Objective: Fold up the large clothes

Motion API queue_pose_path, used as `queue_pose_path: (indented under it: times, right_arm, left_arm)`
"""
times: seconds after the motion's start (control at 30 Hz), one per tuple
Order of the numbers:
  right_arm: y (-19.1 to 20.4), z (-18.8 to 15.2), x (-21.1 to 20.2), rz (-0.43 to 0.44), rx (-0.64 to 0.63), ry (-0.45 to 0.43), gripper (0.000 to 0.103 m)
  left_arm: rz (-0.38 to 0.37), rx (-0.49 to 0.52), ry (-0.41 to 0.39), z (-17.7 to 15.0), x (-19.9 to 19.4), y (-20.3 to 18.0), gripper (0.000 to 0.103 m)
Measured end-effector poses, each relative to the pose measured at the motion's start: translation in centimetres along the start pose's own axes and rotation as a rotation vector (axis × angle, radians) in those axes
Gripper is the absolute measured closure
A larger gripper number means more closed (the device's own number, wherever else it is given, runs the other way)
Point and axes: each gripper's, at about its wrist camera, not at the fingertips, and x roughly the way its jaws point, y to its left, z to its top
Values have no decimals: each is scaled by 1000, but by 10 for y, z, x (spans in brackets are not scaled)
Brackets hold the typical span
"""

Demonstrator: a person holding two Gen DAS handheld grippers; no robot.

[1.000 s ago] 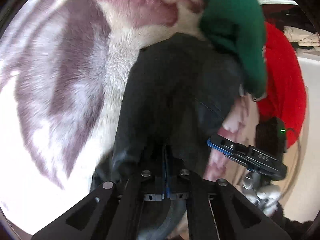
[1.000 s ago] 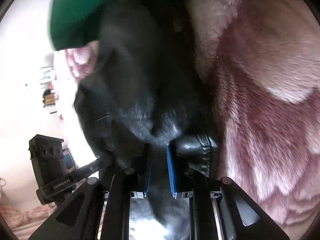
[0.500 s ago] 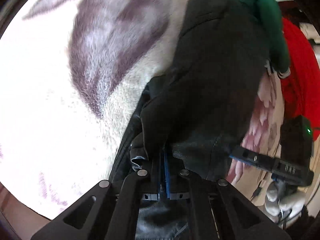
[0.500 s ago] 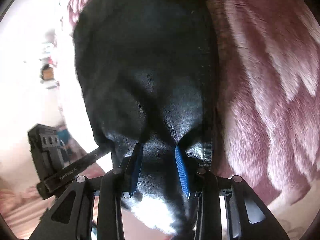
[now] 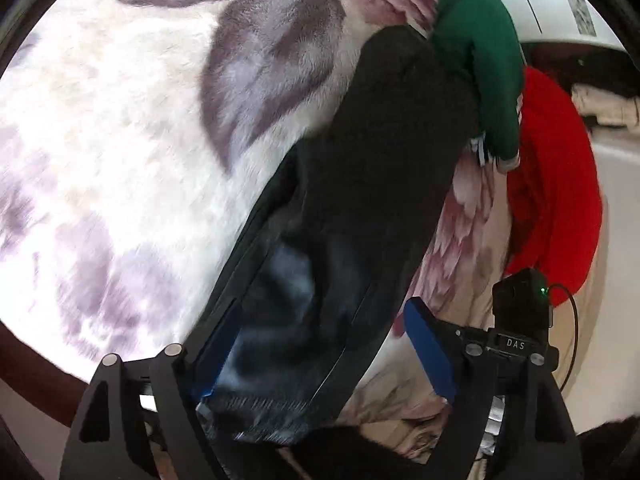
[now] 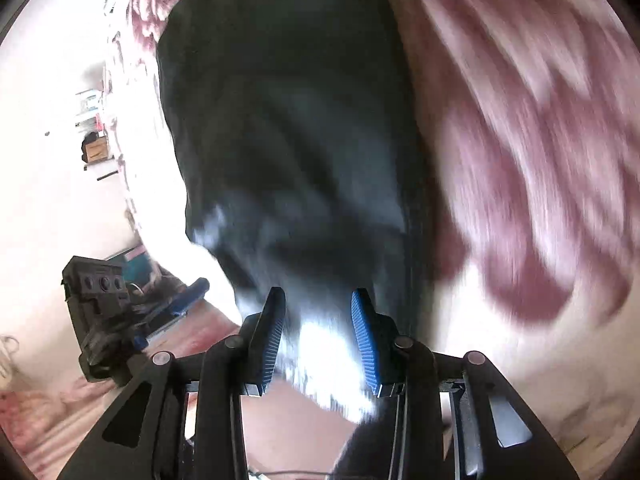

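Observation:
A large black garment [image 5: 360,200] lies folded lengthwise on the fluffy floral blanket [image 5: 120,140]. It also fills the middle of the right wrist view [image 6: 288,140]. My left gripper [image 5: 320,344] is open wide, its blue pads on either side of the garment's near end. My right gripper [image 6: 318,332] is open too, with its blue pads just over the garment's near hem. Neither gripper holds the cloth. The far end of the garment runs under a green garment [image 5: 484,64].
A red garment [image 5: 556,184] lies right of the green one at the blanket's edge. The right gripper's body [image 5: 520,312] shows in the left wrist view; the left gripper's body [image 6: 100,300] shows in the right wrist view. The purple-and-white blanket [image 6: 520,160] spreads to the right.
Both grippers have let go of the black garment and opened, the left one wide. The garment now lies flat on the blanket, and both grippers have drawn back toward its near end.

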Motion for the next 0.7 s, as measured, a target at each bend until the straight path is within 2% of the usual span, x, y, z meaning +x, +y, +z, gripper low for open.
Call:
queue_pose_path:
  times: [0.07,0.13,0.17,0.23,0.3,0.37,0.4,0.43,0.47,0.5,0.57,0.63,0.7]
  right_arm:
    - [-7,-22,22,-4,31,34,66]
    - [-6,-32,58,-46,43,61,66]
    - [-3,-35,78,-75,36,52,66]
    - [4,-34,97,-117,31,11,66]
    - [16,-34,104,-142,36,11,66]
    - [31,-41,105,-92,79,-2,63]
    - [31,-47,100,-63,91,-16,57]
    - [24,-54,93,-58,103,-30,47]
    - [19,-62,90,-70,131,-49,42]
    - [15,-69,90,-80,160,-57,38]
    - [5,-85,106,-66,246,-46,38]
    - [-18,-107,122,6,360,-23,38]
    - [-27,-126,148,128,456,-29,38]
  left_arm:
    - [80,28,23,-16,10,8,21]
    - [135,34,50,-24,28,20,21]
    - [190,34,62,-28,40,28,21]
    - [237,15,97,-31,61,44,21]
    - [171,-40,96,-34,63,60,21]
    - [134,-44,87,-36,49,66,21]
    - [134,-28,83,-38,40,68,21]
    - [133,-5,85,-42,31,69,21]
    - [119,6,95,-46,23,74,21]
    - [102,11,105,-47,11,86,21]
    - [66,16,131,-55,9,97,21]
    - [55,34,145,-62,11,105,22]
    - [51,50,136,-66,18,103,29]
